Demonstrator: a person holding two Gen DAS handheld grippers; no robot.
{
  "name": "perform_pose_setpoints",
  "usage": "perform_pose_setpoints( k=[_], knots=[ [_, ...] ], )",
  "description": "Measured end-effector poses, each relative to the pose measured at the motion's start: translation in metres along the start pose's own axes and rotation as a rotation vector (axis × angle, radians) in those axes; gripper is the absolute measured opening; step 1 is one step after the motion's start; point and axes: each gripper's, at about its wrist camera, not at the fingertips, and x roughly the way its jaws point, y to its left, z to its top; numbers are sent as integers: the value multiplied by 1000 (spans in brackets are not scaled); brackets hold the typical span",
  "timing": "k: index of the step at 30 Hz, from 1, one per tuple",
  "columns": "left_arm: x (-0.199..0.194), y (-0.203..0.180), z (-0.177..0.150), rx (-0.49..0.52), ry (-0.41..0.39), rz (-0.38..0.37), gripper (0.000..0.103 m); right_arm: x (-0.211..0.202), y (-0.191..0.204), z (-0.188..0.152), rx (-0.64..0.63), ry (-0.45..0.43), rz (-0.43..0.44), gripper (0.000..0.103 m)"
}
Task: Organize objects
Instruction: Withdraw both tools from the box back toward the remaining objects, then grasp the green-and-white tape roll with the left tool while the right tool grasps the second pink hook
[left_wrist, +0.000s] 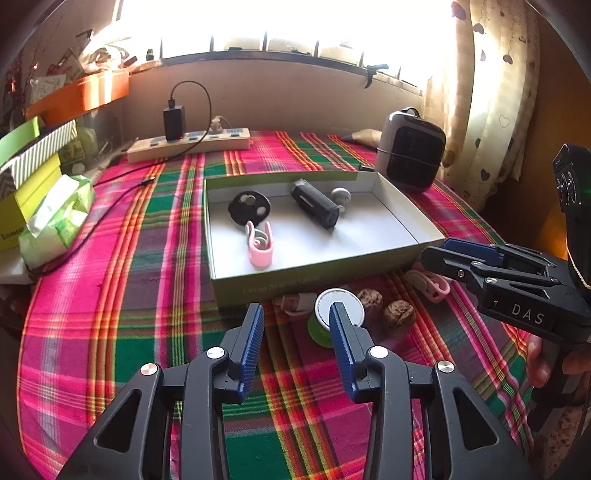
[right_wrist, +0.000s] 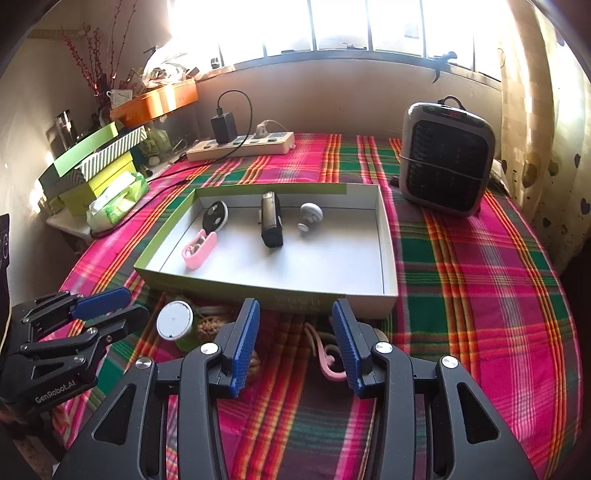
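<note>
A shallow green box (left_wrist: 402, 206) (right_wrist: 388, 254) with a white inside lies on the plaid cloth. It holds a pink clip (left_wrist: 259, 245) (right_wrist: 199, 249), a black disc (left_wrist: 248, 206) (right_wrist: 215, 217), a black device (left_wrist: 314, 206) (right_wrist: 271, 219) and a grey knob (left_wrist: 340, 195) (right_wrist: 310, 214). In front of the box lie a green spool with a white top (left_wrist: 338, 308) (right_wrist: 174, 319), two walnuts (left_wrist: 399, 314), a second pink clip (left_wrist: 428, 286) (right_wrist: 328, 363) and a small white-pink item (left_wrist: 295, 302). My left gripper (left_wrist: 297, 328) is open and empty just before the spool. My right gripper (right_wrist: 295, 326) is open and empty over the second pink clip.
A power strip with a charger (left_wrist: 188, 142) (right_wrist: 240, 146) lies at the back. A grey heater (left_wrist: 412, 151) (right_wrist: 447, 158) stands back right. Stacked boxes and a tissue pack (left_wrist: 55, 218) (right_wrist: 118, 201) are at the left. A curtain (left_wrist: 491, 92) hangs right.
</note>
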Motion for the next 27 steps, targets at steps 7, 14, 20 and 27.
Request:
perform_pose_setpoints(
  k=[7, 14, 20, 27],
  knots=[
    [6, -14, -5, 22, 11, -25, 36, -8, -9, -15, 14, -2, -14, 44],
    [12, -20, -8, 27, 32, -41, 36, -12, -18, -27, 28, 6, -23, 47],
    [15, -26, -4, 32, 30, -47, 37, -12, -29, -37, 51, 25, -38, 47],
    [22, -32, 1, 44, 35, -33, 37, -10, -36, -42, 61, 45, -52, 47]
  ],
)
